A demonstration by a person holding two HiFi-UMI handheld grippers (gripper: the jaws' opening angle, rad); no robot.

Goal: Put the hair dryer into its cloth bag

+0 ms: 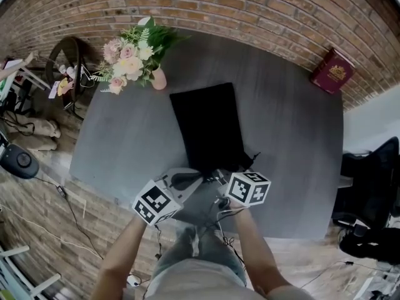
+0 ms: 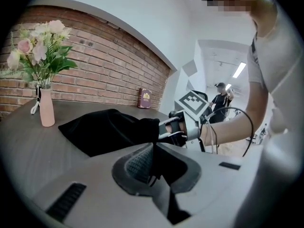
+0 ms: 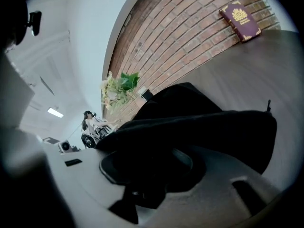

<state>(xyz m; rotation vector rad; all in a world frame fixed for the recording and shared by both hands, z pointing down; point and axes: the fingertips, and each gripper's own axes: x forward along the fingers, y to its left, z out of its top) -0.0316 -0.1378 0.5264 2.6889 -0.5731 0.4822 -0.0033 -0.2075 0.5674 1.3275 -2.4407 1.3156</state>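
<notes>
Head view: looking down on a black cloth bag [image 1: 209, 127] lying flat on the round grey table [image 1: 294, 136], starting just beside the slim pink vase of flowers [image 1: 159, 79]. Got the left gripper [image 1: 190, 177] and right gripper [image 1: 220, 175] together at the bag end farthest from that vase.

Left gripper view: seeing the left gripper [image 2: 153, 164] pinched tight on a fold of the bag's [image 2: 107, 129] hem, right gripper [image 2: 167, 129] on the same edge.

Right gripper view: mostly black cloth [image 3: 199, 127] draped over the right gripper [image 3: 156, 167]; looks clamped on the bag's mouth, hard to say for sure.
</notes>
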